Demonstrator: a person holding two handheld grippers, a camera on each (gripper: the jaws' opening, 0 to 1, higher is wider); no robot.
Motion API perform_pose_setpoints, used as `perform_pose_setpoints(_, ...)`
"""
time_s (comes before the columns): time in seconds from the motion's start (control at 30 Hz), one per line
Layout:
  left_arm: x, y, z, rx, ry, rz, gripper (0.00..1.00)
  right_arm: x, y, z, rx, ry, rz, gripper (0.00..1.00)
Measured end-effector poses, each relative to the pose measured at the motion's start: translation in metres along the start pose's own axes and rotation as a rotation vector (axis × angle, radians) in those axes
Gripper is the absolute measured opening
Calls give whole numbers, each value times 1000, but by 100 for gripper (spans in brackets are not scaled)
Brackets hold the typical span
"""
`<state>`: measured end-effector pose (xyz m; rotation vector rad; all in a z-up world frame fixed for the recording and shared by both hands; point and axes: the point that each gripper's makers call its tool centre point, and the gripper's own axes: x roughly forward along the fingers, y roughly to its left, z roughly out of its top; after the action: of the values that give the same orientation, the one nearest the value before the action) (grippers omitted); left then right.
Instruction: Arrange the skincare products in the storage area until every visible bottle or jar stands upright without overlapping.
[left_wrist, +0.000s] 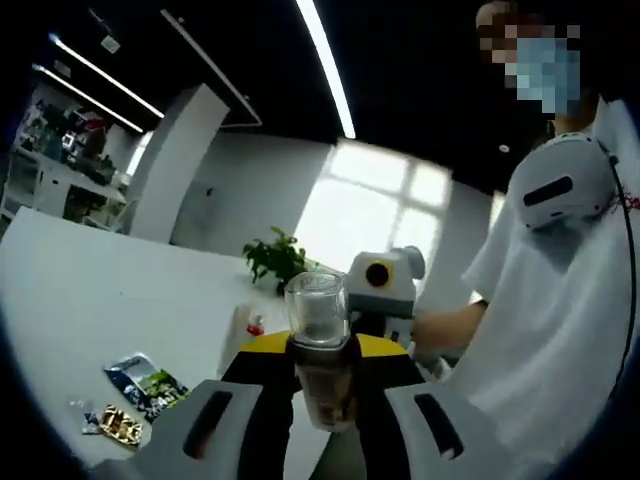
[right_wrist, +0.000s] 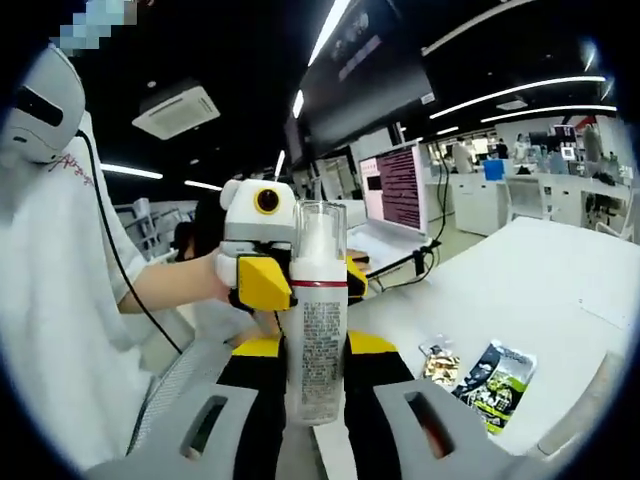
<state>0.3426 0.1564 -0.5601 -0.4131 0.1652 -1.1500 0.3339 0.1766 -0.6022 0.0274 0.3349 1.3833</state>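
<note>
Pump bottle (right_wrist: 318, 310) w/ clear cap held off the table (right_wrist: 560, 290), pinched btwn both tongs: right gripper (right_wrist: 312, 415) clamps lower body, left gripper (left_wrist: 322, 400) clamps from opposite side. Likely a handover or re-grip for upright placing. Sachets (right_wrist: 490, 372) lie right of the right jaws.

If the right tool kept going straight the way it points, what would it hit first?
Probably the other, left tool, white and yellow, facing it just beyond the clear-capped white bottle that the right tool holds. Depth is unclear, so the gap can't be judged.
</note>
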Motion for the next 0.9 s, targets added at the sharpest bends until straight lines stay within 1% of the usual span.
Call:
perform_pose_setpoints(0.03, 1, 3, 1, 4, -7, 30, 16, 0, -3, 1, -2, -2, -18, 21)
perform_pose_setpoints(0.07, 2, 5, 1, 10, -8, 47, 17, -1, -5, 1, -4, -3, -31, 21)
perform_pose_setpoints(0.13, 3, 11, 3, 16, -18, 109, 17, -2, -12, 2, -1, -9, -80, 21)
perform_pose_setpoints(0.17, 4, 12, 3, 23, -16, 128, 18, -2, -14, 3, -10, -9, -100, 21)
perform_pose_setpoints(0.2, 4, 16, 4, 39, -17, 171, 18, -2, -16, 3, -14, -8, -124, 21)
perform_pose_setpoints(0.27, 6, 19, 5, 49, -22, 228, 18, -3, -21, 4, -25, -6, -164, 21)
perform_pose_setpoints(0.33, 7, 22, 4, 36, -25, 280, 18, -3, -26, 3, -37, 3, -208, 21)
perform_pose_setpoints(0.4, 8, 23, 4, 33, -30, 305, 18, -3, -27, 3, -36, 1, -224, 21)
perform_pose_setpoints(0.47, 8, 26, 4, 52, -33, 346, 18, -3, -30, 2, -43, 5, -255, 21)
perform_pose_setpoints(0.53, 9, 28, 3, 46, -36, 378, 19, -4, -33, 2, -88, 30, -297, 21)
perform_pose_setpoints(0.57, 7, 31, 4, 41, -43, 396, 20, -3, -33, 2, -94, 38, -311, 21)
perform_pose_setpoints(0.6, 7, 31, 5, 43, -45, 396, 21, -2, -33, 2, -100, 42, -323, 21)
perform_pose_setpoints(0.63, 6, 31, 6, 48, -59, 410, 23, -3, -36, 3, -132, 55, -356, 21)
perform_pose_setpoints(0.67, 8, 31, 6, 49, -65, 424, 24, -2, -37, 3, -157, 74, -374, 21)
perform_pose_setpoints(0.7, 8, 33, 5, 52, -66, 447, 24, -2, -40, 3, -216, 103, -407, 21)
perform_pose_setpoints(0.77, 5, 39, 5, 44, -80, 499, 22, -2, -43, 3, -305, 147, -453, 21)
perform_pose_setpoints(0.8, 4, 40, 6, 13, -98, 514, 21, -1, -44, 3, -344, 161, -470, 21)
perform_pose_setpoints(0.83, 1, 44, 6, -45, -130, 532, 19, -1, -47, 1, -387, 186, -492, 21)
perform_pose_setpoints(0.87, -1, 46, 6, -88, -158, 547, 18, -2, -48, 1, -399, 199, -507, 21)
perform_pose_setpoints(0.9, -1, 47, 7, -91, -165, 554, 17, -3, -50, 1, -436, 212, -527, 21)
